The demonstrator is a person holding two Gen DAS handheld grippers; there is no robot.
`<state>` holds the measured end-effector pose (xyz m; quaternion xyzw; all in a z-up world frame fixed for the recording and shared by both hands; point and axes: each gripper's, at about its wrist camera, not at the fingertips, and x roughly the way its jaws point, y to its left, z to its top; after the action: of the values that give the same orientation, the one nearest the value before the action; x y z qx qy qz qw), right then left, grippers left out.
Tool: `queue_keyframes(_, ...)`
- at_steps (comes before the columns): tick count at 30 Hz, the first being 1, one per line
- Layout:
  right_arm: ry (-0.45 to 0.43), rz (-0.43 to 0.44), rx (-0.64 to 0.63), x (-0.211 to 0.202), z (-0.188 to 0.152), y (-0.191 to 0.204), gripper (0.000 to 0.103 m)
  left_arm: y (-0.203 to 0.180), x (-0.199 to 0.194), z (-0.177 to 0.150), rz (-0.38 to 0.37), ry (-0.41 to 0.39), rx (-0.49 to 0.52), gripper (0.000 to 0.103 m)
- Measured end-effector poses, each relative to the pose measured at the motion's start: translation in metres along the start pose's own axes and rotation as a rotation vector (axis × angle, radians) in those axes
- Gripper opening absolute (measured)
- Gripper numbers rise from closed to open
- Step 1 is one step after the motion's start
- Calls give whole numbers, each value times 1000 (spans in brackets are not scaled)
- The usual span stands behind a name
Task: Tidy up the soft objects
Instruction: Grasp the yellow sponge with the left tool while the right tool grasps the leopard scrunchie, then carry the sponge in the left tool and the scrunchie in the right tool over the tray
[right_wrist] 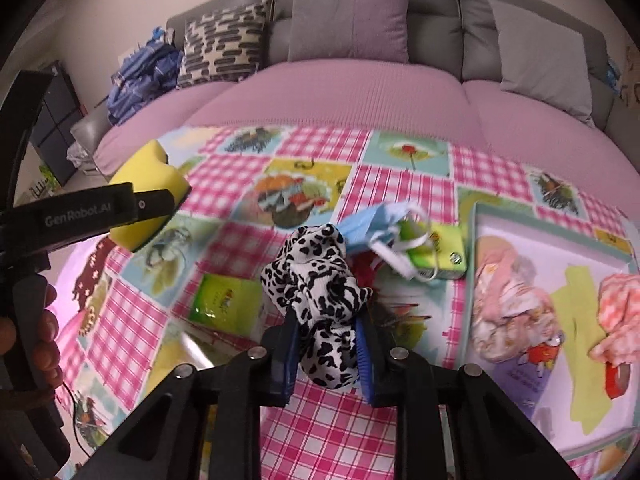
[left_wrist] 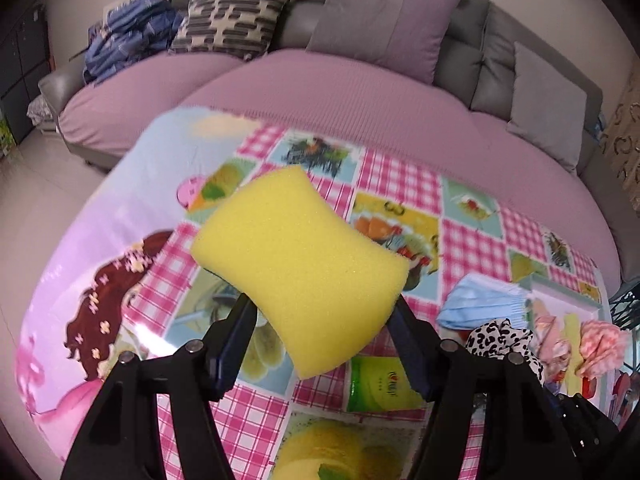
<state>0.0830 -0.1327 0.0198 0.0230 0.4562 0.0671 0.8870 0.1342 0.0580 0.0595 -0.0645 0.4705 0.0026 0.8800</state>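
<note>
My left gripper point(left_wrist: 322, 308) is shut on a yellow sponge point(left_wrist: 300, 268) and holds it above the patterned tablecloth point(left_wrist: 400, 176); the sponge also shows in the right wrist view point(right_wrist: 148, 184), at the left. My right gripper point(right_wrist: 326, 316) is shut on a black-and-white leopard-print scrunchie point(right_wrist: 320, 280), held over the table; it also shows in the left wrist view point(left_wrist: 500, 336). A blue face mask point(right_wrist: 376, 224) lies just beyond it. A shallow box point(right_wrist: 552, 220) at the right holds pink cloth pieces point(right_wrist: 508, 300).
A green packet point(right_wrist: 224, 296) lies on the cloth left of the scrunchie. A green item point(right_wrist: 444, 248) lies under the mask. A sofa with purple covers point(right_wrist: 340, 92) and cushions point(right_wrist: 348, 12) stands behind the table. Blue fabric point(right_wrist: 140, 72) is piled at its left end.
</note>
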Motion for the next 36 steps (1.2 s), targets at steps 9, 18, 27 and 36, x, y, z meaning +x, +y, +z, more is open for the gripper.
queue_keyframes(9, -34, -7, 48, -24, 4, -16, 26, -20, -29, 3, -6, -60, 64, 68)
queue_keyframes(18, -82, -24, 116, -54, 4, -48, 26, -56, -52, 1, -40, -115, 142, 68)
queue_keyframes(27, -111, -39, 195, -71, 2, -82, 26, -87, -67, -4, -58, -148, 212, 68)
queue_keyframes(36, -65, -194, 307, -80, -19, -150, 26, -129, -65, -18, -137, -120, 313, 68)
